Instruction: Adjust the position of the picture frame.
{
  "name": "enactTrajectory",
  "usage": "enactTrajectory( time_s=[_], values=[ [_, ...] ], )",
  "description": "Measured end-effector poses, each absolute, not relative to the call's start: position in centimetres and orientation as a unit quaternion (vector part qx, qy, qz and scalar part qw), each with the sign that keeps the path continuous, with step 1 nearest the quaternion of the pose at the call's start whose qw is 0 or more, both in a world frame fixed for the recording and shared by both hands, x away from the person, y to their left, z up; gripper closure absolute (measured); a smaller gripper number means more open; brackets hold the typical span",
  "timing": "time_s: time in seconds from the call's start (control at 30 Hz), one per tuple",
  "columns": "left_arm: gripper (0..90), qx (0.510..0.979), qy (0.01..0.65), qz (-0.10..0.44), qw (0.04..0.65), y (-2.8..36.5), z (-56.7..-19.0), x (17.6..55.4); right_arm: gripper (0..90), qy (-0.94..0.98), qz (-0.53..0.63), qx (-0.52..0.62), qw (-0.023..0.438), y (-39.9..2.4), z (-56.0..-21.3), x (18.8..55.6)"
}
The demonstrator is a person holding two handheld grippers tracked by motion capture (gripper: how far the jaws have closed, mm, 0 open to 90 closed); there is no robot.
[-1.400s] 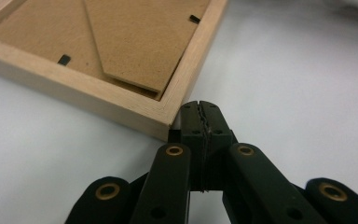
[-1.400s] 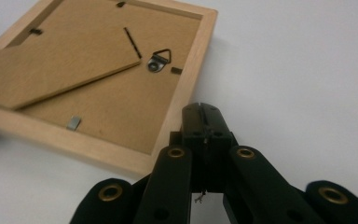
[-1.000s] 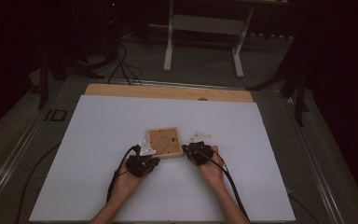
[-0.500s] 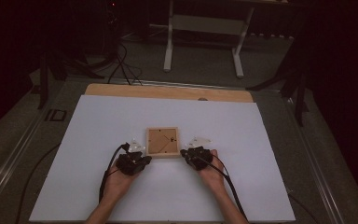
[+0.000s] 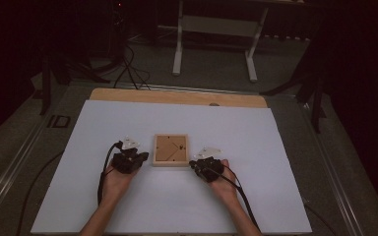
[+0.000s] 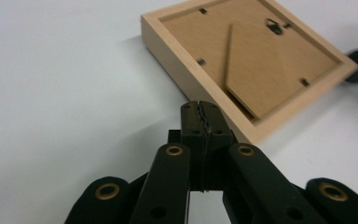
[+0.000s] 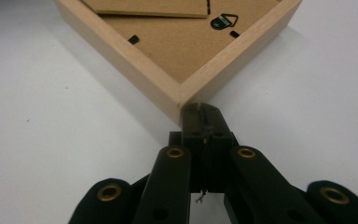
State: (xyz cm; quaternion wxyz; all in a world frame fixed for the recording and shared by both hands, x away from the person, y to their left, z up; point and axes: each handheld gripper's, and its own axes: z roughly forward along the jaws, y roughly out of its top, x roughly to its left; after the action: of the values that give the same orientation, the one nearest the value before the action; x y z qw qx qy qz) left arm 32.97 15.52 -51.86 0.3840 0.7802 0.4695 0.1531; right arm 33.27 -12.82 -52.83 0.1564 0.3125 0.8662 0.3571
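High view: square pale-wood picture frame (image 5: pixel 170 150) lying back-up on white tabletop (image 5: pixel 128 206), ungrasped; left gripper (image 5: pixel 140 157) and right gripper (image 5: pixel 195 164) flank it, jaws clenched empty.

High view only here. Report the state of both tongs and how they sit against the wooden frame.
Observer: In the left gripper view the left tongs are shut with nothing between them, their tip close beside one side of the wooden frame.
Operator: Now the right one.
Observer: The right tongs are shut and empty, their tip right at a corner of the frame. I cannot tell whether it touches.
Operator: Describe the frame's upper face.
Observer: It lies back up. A black hanger and a stand panel show on the backing board.
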Motion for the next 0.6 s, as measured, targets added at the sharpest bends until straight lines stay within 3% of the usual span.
enactTrajectory(
  time_s=[0.6],
  values=[
    [89.7, 0.791, 0.46, 0.161, 0.37, 13.7, -52.6, 34.3, 88.7, 0.869, 0.353, 0.31, 0.157, -13.3, -52.8, 32.9]
  ],
)
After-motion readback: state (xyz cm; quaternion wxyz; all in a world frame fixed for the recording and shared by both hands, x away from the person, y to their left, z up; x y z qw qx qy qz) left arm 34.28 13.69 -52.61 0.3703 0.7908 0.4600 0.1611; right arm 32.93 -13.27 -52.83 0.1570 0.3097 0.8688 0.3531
